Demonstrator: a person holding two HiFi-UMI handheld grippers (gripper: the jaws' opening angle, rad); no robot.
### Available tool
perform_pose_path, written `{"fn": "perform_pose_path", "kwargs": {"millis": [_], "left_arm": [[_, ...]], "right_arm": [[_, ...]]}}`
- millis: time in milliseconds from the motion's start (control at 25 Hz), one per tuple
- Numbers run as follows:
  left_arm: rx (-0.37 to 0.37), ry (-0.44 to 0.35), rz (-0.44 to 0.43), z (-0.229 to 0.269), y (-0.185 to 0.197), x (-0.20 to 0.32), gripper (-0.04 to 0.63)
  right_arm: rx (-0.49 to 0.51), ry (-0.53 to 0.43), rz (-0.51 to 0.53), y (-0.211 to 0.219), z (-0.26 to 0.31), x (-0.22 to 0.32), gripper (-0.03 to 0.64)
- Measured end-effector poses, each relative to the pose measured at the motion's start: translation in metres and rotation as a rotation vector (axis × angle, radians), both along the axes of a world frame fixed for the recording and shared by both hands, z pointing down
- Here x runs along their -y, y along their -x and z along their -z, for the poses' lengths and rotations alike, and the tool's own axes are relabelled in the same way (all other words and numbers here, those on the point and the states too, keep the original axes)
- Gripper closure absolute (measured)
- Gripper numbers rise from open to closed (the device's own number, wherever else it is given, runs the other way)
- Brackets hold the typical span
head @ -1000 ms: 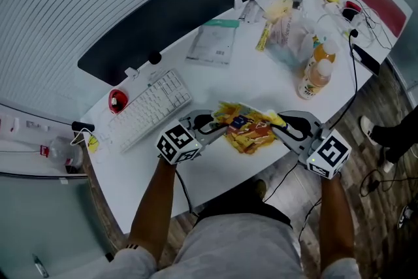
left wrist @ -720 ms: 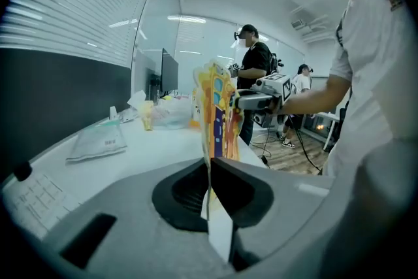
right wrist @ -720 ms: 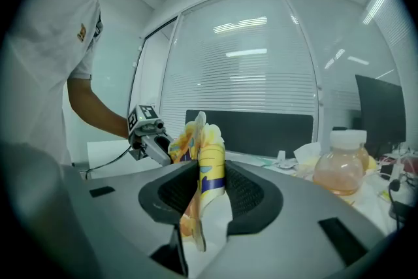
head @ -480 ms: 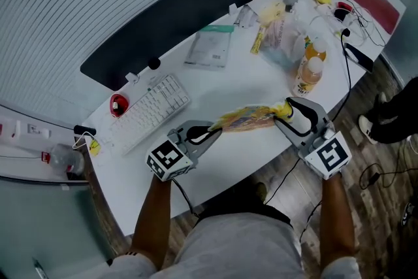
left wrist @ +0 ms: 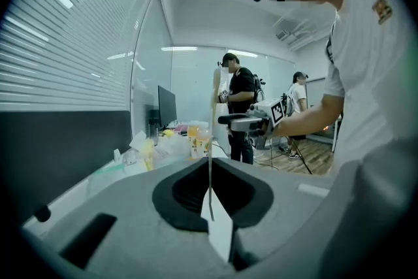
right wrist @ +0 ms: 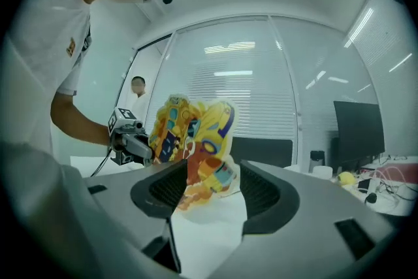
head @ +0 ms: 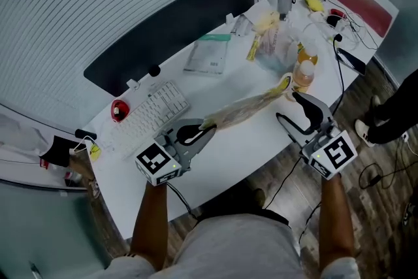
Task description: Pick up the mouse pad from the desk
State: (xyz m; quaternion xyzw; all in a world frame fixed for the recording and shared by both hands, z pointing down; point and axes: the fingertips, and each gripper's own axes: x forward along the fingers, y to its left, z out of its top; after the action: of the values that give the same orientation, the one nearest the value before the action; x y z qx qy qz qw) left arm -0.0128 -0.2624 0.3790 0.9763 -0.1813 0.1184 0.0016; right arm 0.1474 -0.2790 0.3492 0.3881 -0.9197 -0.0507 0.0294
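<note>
The mouse pad [head: 248,104], thin with a yellow and orange cartoon print, hangs edge-on above the white desk [head: 241,147]. My left gripper [head: 208,129] is shut on its near-left edge; in the left gripper view the pad [left wrist: 209,166] is a thin line clamped between the jaws. My right gripper [head: 290,108] has just been opening its jaws. The pad's far end [right wrist: 196,147] stands between them, and neither pad presses on it. Each gripper view shows the other gripper, the right [left wrist: 225,119] and the left [right wrist: 140,150].
A white keyboard [head: 151,109] and a small red object [head: 117,112] lie left on the desk. A dark monitor [head: 170,23] stands behind. A juice bottle [head: 303,72], plastic bags [head: 274,36] and a packet [head: 208,54] crowd the far right. People stand in the room [left wrist: 240,108].
The pad has come up off the desk, from lying flat to hanging edge-on. Both grippers rose. The left jaws shut on its edge and the right jaws opened off its far end.
</note>
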Motion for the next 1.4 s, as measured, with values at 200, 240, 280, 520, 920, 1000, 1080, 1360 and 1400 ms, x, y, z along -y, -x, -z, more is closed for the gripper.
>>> {"fn": "perform_pose_path", "kwargs": {"millis": [200, 240, 280, 520, 920, 1000, 1080, 1360, 1400], "left_arm": [[-0.098, -0.022, -0.022, 0.034, -0.007, -0.007, 0.574], [-0.112, -0.025, -0.032, 0.039, -0.009, -0.01, 0.574], [-0.124, -0.027, -0.044, 0.044, -0.011, -0.012, 0.574], [-0.191, -0.005, -0.119, 0.064, -0.016, -0.027, 0.574], [-0.249, 0.042, -0.106, 0.072, -0.02, -0.032, 0.574], [-0.264, 0.05, -0.068, 0.075, -0.02, -0.028, 0.574], [-0.273, 0.058, -0.016, 0.077, -0.021, -0.023, 0.574], [-0.304, 0.075, 0.18, 0.084, -0.028, -0.006, 0.572], [-0.307, 0.06, 0.203, 0.085, -0.028, -0.005, 0.572]], "right_arm": [[0.118, 0.075, 0.018, 0.001, -0.002, -0.003, 0.391], [0.139, 0.086, 0.025, 0.002, -0.002, -0.003, 0.388], [0.162, 0.095, 0.034, 0.003, -0.001, -0.002, 0.388], [0.299, 0.117, 0.115, 0.004, 0.018, -0.005, 0.38], [0.347, 0.005, 0.16, 0.012, 0.053, -0.025, 0.461], [0.343, -0.017, 0.133, 0.009, 0.059, -0.026, 0.5], [0.331, -0.035, 0.105, 0.006, 0.064, -0.028, 0.531], [0.227, -0.102, -0.023, 0.002, 0.074, -0.037, 0.581], [0.207, -0.113, -0.047, 0.004, 0.075, -0.038, 0.582]]}}
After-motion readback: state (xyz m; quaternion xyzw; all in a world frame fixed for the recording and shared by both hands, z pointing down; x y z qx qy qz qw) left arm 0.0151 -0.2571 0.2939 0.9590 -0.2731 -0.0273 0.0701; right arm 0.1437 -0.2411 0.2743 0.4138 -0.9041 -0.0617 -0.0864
